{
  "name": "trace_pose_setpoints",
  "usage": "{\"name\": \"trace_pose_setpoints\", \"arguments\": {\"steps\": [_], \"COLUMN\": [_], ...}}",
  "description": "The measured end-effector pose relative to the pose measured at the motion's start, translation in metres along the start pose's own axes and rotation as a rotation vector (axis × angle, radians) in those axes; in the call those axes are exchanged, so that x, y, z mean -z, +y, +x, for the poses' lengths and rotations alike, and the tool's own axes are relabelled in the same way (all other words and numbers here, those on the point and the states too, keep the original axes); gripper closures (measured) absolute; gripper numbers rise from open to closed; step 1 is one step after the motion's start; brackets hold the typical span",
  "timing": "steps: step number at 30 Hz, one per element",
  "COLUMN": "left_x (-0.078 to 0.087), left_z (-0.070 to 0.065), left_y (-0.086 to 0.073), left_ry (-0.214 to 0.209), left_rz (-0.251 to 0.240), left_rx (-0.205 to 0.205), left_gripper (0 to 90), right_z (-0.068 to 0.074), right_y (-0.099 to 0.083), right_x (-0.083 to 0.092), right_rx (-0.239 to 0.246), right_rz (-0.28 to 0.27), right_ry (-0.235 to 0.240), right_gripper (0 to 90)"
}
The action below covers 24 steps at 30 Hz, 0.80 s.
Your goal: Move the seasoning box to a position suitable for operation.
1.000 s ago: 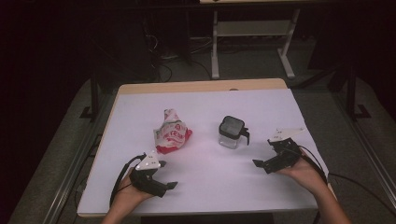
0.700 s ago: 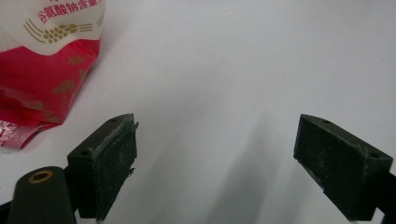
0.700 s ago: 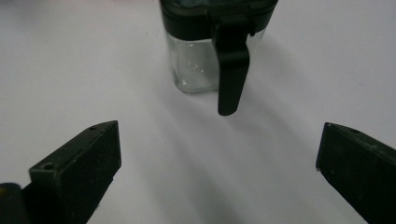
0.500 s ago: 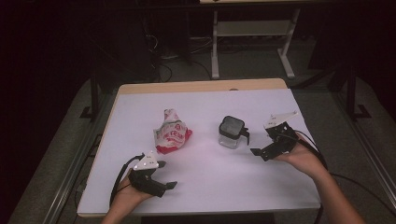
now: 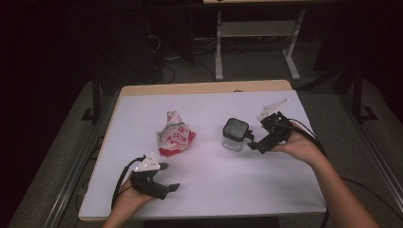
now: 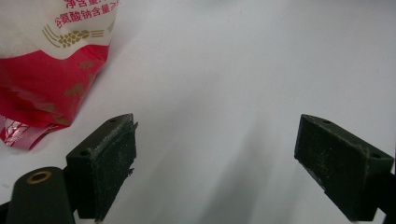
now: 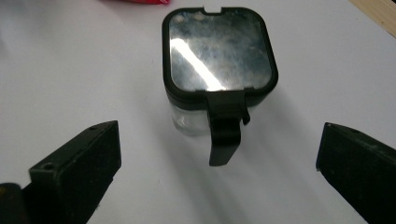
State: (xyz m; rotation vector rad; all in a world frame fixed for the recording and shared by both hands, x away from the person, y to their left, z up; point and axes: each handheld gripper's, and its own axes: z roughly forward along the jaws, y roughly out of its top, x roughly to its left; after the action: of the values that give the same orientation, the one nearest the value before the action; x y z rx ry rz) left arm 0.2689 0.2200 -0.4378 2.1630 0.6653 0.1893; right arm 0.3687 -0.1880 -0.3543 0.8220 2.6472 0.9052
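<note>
Clear jar [image 5: 235, 134] with black lid stands mid-table, just before the right gripper [image 7: 219, 163], jaws spread wide, nothing held. Left gripper [image 6: 215, 158] likewise agape near a red bag [image 6: 51, 65]. If clamped off-centre, the jar could be tipped.

Clear square jar [image 5: 235, 135] wearing a black lid with glossy top, standing upright, black clasp hanging down its side, sitting mid-right on the worktop [image 5: 209, 190]

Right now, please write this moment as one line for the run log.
right tool: open, beside jar, not touching | left tool: open, near bag | jar lid: closed | table: white
</note>
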Motion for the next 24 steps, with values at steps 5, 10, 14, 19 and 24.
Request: {"name": "trace_pose_setpoints", "arguments": {"steps": [5,10,14,19,24], "left_x": [0.000,0.000,0.000,0.000,-0.002], "left_z": [0.000,-0.001,-0.001,-0.003,-0.004], "left_y": [0.000,0.000,0.000,0.000,-0.001], "left_ry": [-0.010,-0.017,-0.021,-0.029,-0.041], "left_rz": [-0.002,-0.009,-0.003,-0.008,0.000], "left_rx": [0.006,0.006,-0.005,-0.002,-0.006], "left_gripper": [12.4,12.4,12.6,12.6,12.6], "right_z": [-0.001,0.001,0.001,-0.001,-0.004], "right_y": [0.018,0.034,0.045,0.059,0.070], "right_x": [-0.007,-0.019,-0.027,-0.034,-0.044], "right_rx": [0.050,0.089,0.114,0.132,0.139], "right_rz": [0.044,0.096,0.113,0.143,0.170], "right_ry": [0.001,0.018,0.023,0.017,0.029], "right_gripper": [0.0,0.0,0.0,0.0,0.0]}}
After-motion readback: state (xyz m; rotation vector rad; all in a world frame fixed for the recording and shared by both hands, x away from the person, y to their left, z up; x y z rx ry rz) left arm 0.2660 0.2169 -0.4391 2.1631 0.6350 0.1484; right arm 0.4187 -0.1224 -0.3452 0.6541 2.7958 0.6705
